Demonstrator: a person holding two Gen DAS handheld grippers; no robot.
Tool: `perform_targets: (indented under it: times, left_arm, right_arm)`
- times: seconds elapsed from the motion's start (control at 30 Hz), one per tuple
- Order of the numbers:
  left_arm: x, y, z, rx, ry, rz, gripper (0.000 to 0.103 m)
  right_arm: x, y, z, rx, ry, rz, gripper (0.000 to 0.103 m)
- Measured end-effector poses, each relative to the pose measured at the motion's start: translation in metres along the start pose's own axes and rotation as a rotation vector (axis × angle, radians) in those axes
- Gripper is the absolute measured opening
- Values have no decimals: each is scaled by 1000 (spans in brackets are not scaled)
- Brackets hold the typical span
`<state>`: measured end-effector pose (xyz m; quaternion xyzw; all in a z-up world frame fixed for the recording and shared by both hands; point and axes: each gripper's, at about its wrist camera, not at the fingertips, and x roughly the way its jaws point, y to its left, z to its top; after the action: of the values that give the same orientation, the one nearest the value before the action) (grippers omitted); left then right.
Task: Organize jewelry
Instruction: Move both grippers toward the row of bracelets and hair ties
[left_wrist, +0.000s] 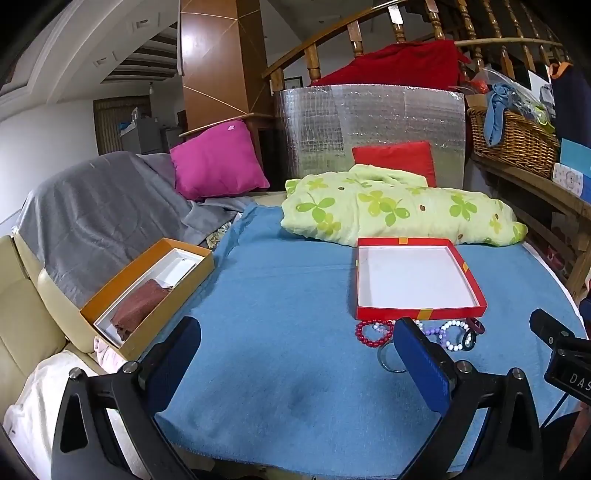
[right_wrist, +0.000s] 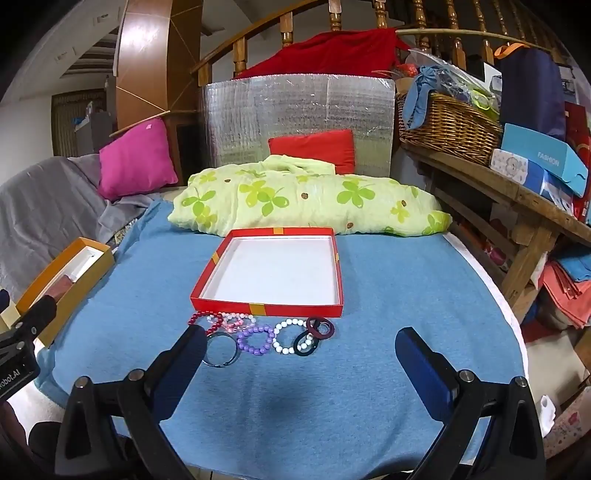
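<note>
A shallow red box with a white empty inside lies open on the blue cloth. Just in front of it lies a row of jewelry: a red bead bracelet, a pink one, a metal bangle, a purple bead bracelet, a white bead bracelet and dark rings. My left gripper is open and empty, left of the jewelry. My right gripper is open and empty, just short of the row.
An orange box with a brown cloth sits at the left edge on a sofa. A green flowered quilt lies behind the red box. A wooden shelf with a wicker basket and boxes stands at the right.
</note>
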<state>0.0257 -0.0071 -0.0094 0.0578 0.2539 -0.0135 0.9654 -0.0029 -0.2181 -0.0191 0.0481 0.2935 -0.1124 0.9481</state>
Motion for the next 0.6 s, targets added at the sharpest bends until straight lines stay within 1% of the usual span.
perform_targets:
  times: [0.3,0.6]
  left_arm:
    - [29,-12,4,21,22,-20,103]
    - [66,-31,13,48,13,-25,103]
  right_arm:
    - [22,4,2,-21,29,-29,103]
    - [52,1,7,-27,49,-69,103]
